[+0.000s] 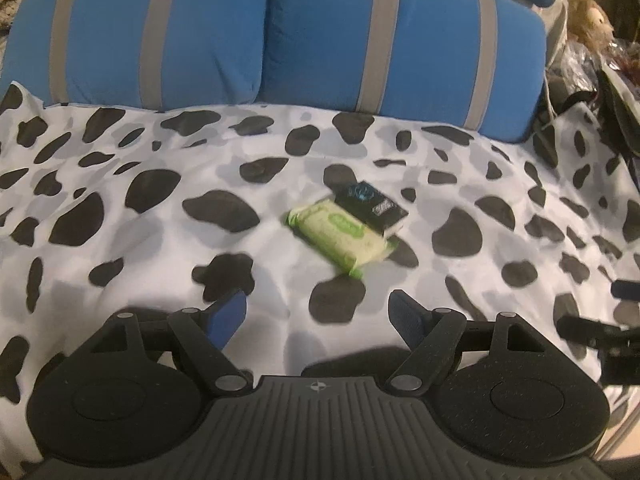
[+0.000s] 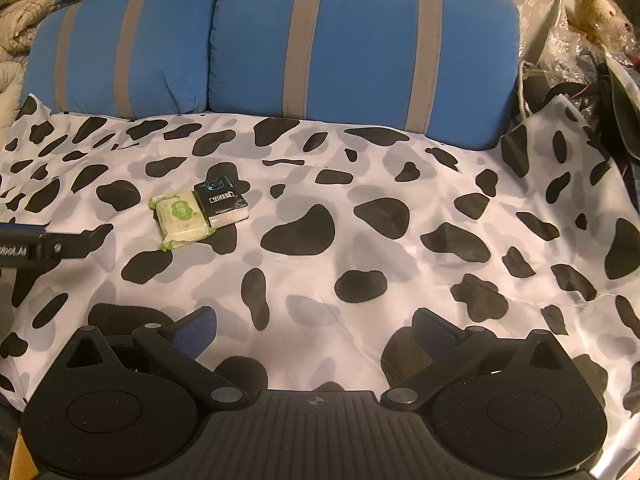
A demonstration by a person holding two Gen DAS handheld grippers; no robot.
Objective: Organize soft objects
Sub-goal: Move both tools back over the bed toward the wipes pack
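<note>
Two soft packs lie ahead of the grippers on the one cow-spotted sheet [image 2: 360,208]: one green wipes pack [image 2: 180,218] and one black tissue pack [image 2: 222,200], touching side by side. Beyond them, farther from the grippers, stand two blue cushions with grey stripes: the left cushion [image 2: 124,52] and the right cushion [image 2: 360,48]. One brown plush toy [image 2: 598,10] sits far off to the right. Two grippers show: the left gripper [image 1: 318,316] and the right gripper [image 2: 316,332], each with two blue-padded fingers.
</note>
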